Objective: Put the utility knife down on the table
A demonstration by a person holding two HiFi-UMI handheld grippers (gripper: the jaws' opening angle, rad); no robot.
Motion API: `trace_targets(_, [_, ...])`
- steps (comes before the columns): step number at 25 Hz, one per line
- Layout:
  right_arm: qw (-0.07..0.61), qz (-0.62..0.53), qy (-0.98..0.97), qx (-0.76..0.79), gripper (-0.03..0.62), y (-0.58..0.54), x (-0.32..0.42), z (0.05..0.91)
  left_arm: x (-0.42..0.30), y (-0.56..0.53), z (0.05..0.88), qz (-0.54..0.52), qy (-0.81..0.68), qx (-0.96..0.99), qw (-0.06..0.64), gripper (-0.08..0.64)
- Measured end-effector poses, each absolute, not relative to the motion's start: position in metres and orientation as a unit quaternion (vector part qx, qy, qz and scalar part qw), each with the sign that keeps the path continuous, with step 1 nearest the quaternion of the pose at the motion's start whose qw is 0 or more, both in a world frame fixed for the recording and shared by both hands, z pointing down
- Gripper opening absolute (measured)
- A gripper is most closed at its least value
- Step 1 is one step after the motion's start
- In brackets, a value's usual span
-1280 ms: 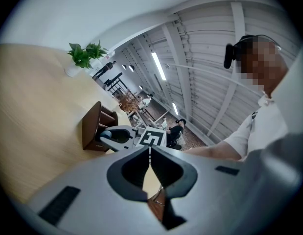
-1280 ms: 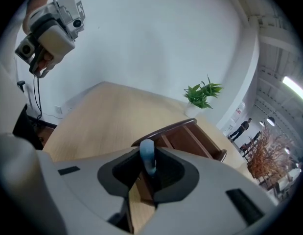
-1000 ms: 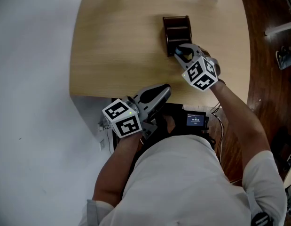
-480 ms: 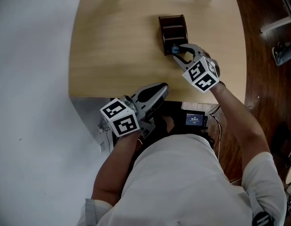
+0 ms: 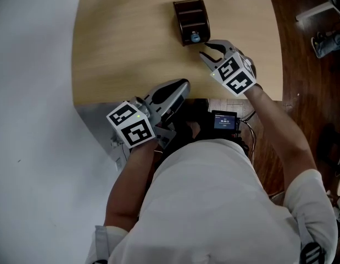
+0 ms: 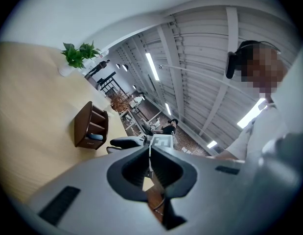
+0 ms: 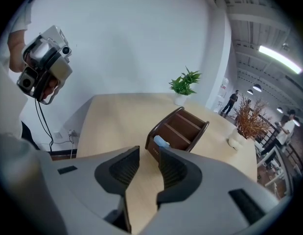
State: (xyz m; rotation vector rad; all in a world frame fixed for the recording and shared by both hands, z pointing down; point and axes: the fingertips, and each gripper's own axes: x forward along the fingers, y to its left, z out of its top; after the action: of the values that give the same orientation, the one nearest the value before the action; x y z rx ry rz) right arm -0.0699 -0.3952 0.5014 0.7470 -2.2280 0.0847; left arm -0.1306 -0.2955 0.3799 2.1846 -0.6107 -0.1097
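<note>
My right tongs have just been opening and stand wide and empty, on the near side of the brown organizer — its nearest slot holds the utility knife. Left tongs closed on nothing at the tabletop's near edge.

Brown organizer on wooden table

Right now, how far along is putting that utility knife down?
Looks done: the utility knife, blue-handled, rests in the brown organizer on the table, in its nearest compartment, not on bare wood. In hand: nothing; the right gripper has just been opening its jaws, now apart and empty. The left gripper is shut by the table's edge. Left: probably nothing, unless the knife belongs on the tabletop.
</note>
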Motion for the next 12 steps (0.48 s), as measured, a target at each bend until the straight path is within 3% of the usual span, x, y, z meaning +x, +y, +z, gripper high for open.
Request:
trace_targets(5, [0.372,0.068,-0.872,0.311,0.120,-0.381,-0.065,0.494,-0.131,-0.291,0.384,-0.045,-0.237,0.873,0.424,0.005])
trace_targets(12, [0.341,0.090,-0.864,0.359,0.026,-0.341,-0.055,0.451,-0.135,-0.258,0.361,-0.050,-0.221,0.883,0.412,0.005])
